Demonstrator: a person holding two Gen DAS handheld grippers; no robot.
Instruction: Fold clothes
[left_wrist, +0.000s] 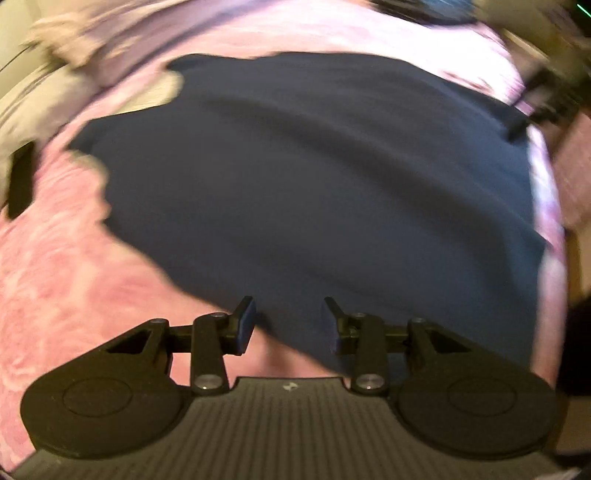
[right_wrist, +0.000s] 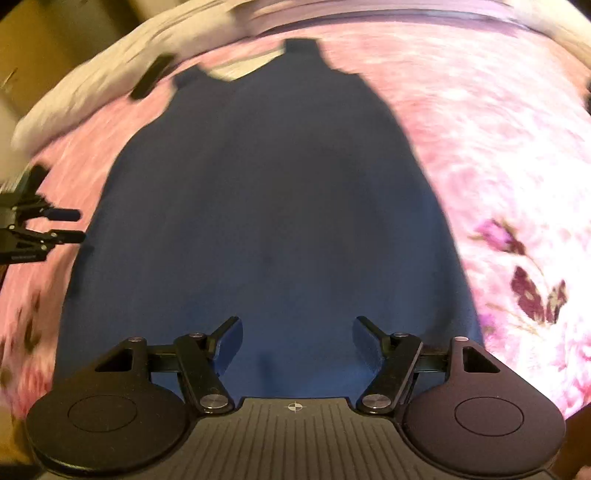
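A dark navy garment (right_wrist: 273, 206) lies spread flat on a pink floral bedspread (right_wrist: 498, 155), straps at its far end (both views are motion-blurred). The right tool (right_wrist: 297, 343) hangs over the garment's near hem with its jaws wide apart and nothing between them, only navy cloth showing beneath. The left tool (left_wrist: 290, 325), seen in the right wrist view just off the garment's left edge, has its jaws partly apart with nothing gripped, poised over the garment's near edge where cloth meets bedspread.
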